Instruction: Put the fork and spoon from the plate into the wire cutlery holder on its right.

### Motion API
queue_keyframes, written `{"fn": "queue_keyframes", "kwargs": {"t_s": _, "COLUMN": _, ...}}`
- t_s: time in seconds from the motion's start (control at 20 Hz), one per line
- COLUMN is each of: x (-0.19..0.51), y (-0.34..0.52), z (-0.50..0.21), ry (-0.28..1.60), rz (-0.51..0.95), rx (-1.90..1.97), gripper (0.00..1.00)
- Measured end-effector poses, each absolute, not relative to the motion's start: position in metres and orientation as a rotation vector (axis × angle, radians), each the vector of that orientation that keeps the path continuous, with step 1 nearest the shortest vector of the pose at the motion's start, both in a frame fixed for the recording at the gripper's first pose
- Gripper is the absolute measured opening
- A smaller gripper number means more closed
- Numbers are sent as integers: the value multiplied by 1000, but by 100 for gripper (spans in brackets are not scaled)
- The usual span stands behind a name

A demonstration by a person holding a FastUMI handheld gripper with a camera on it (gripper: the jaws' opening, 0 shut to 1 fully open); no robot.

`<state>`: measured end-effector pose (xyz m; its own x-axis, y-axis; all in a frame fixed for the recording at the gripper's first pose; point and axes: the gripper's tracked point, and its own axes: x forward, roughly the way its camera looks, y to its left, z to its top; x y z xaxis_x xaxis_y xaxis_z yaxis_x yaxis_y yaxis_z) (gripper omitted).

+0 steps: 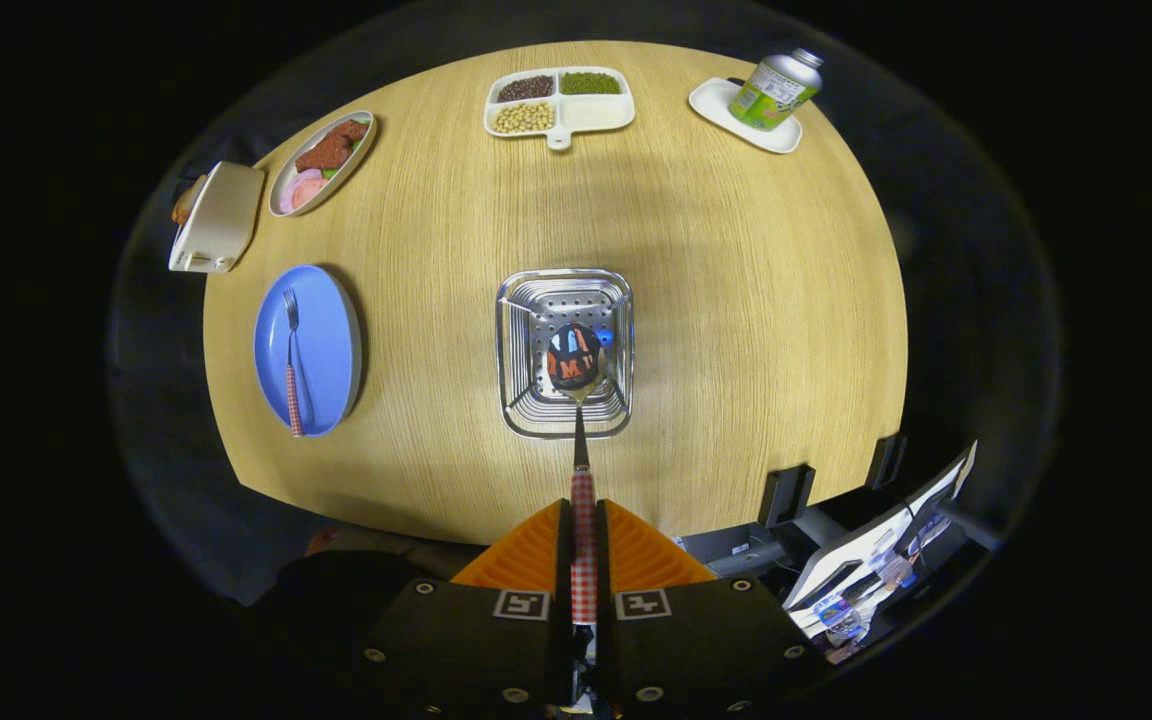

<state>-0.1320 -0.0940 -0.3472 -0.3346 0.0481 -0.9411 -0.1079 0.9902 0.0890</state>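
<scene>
We look down on a round wooden surface [736, 300], the largest thing before us, and everything else sits on it. At its middle stands the wire cutlery holder [564, 352], a square basket with a perforated base, seen from straight above. To the holder's left, well apart from it, lies the blue plate [321, 340], and on the plate rests the fork [291, 365], its tines pointing away from us and its checked handle toward us. Along the far rim of the surface we see a divided dish of beans [558, 100], an oval dish of food [321, 160], a can lying on a small white tray [774, 90], and a toaster [218, 217] at the left.

Our gripper [584, 535] has its fingers pressed together on the checked handle of the spoon [576, 395], which reaches forward so that its bowl hangs over the mouth of the holder.

We judge the spoon's delivery to be the step in hand, with the fork untouched. The next move calls for lowering the spoon bowl-first into the basket, keeping it clear of the wires, then spreading the fingers to let go.
</scene>
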Motion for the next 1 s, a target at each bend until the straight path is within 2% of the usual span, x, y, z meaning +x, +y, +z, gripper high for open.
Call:
{"fn": "queue_keyframes", "kwargs": {"t_s": 0.35, "x": -112, "y": -95, "z": -364, "ry": 1987, "rz": 128, "rx": -7, "gripper": 11}}
{"fn": "queue_keyframes", "kwargs": {"t_s": 0.65, "x": -88, "y": -93, "z": -367, "ry": 1914, "rz": 108, "rx": 62, "gripper": 17}}
{"fn": "queue_keyframes", "kwargs": {"t_s": 0.75, "x": -80, "y": -84, "z": -362, "ry": 1865, "rz": 126, "rx": 116, "gripper": 24}}
{"fn": "queue_keyframes", "kwargs": {"t_s": 0.85, "x": -74, "y": -62, "z": -350, "ry": 1818, "rz": 173, "rx": 220, "gripper": 36}}
{"fn": "queue_keyframes", "kwargs": {"t_s": 0.9, "x": -67, "y": -57, "z": -348, "ry": 1772, "rz": 191, "rx": 227, "gripper": 52}}
{"fn": "queue_keyframes", "kwargs": {"t_s": 1.0, "x": -61, "y": -45, "z": -339, "ry": 1715, "rz": 206, "rx": 247, "gripper": 54}}
